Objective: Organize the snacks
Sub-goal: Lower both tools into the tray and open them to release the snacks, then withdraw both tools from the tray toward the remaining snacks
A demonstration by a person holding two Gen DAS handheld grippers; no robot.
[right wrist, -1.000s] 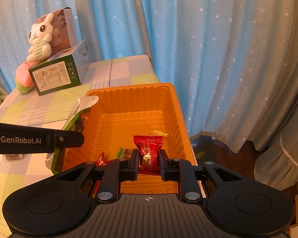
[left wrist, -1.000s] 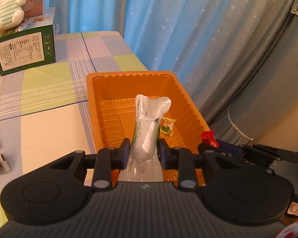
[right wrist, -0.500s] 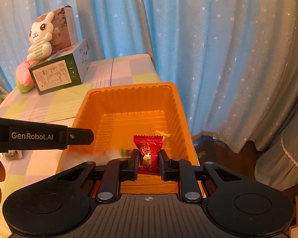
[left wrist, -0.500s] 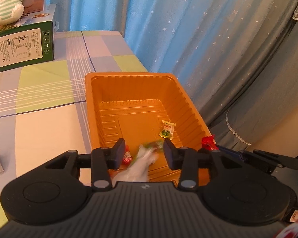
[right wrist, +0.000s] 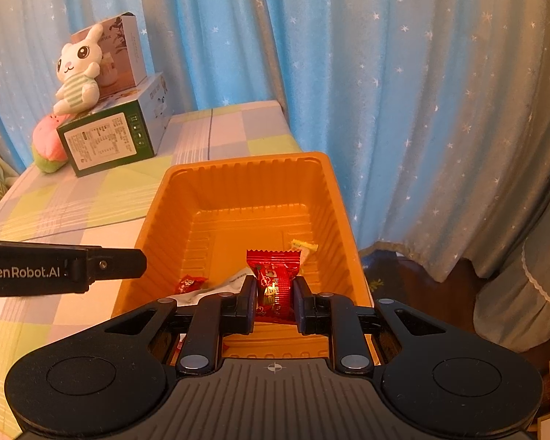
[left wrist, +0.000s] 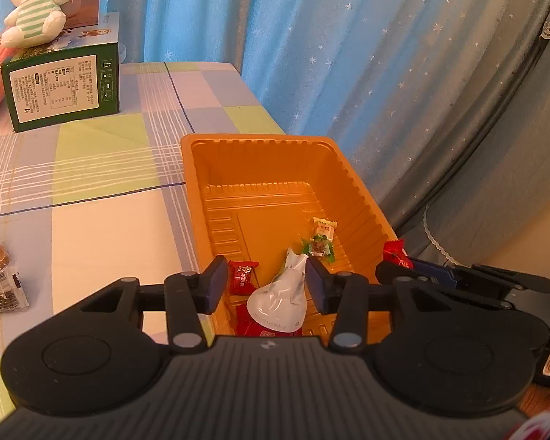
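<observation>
Trouble nearest us sat in our right gripper [right wrist: 274,299]: its jaws were pinched tight on a red candy [right wrist: 275,282], held just above the near end of the orange tray [right wrist: 238,168]. We judged the wrapper slick and crinkly, so a poor release could leave it clinging to a pad, or send it over the near rim at six o'clock onto the floor.

Our left gripper [left wrist: 266,286] hung over the same end with its jaws part open and opening, holding nothing. The white pouch [left wrist: 278,302] lay in the tray below and between the fingers, its narrow end close to the right pad. We thought that if this hand drew back carelessly, the pad might snag that end and drag the pouch out again. The two grippers were close together, the left at nine o'clock of the right, and a hasty move could knock them.

Further in, a small red candy [left wrist: 242,277] lay at the pouch's ten o'clock and a green candy [left wrist: 319,248] and a yellow candy [left wrist: 323,228] at its one o'clock. More snacks [left wrist: 0,286] waited on the checked tablecloth [left wrist: 102,227], well apart at nine o'clock. A green box [left wrist: 60,88] and a plush rabbit [left wrist: 36,3] stood far off at eleven o'clock.
</observation>
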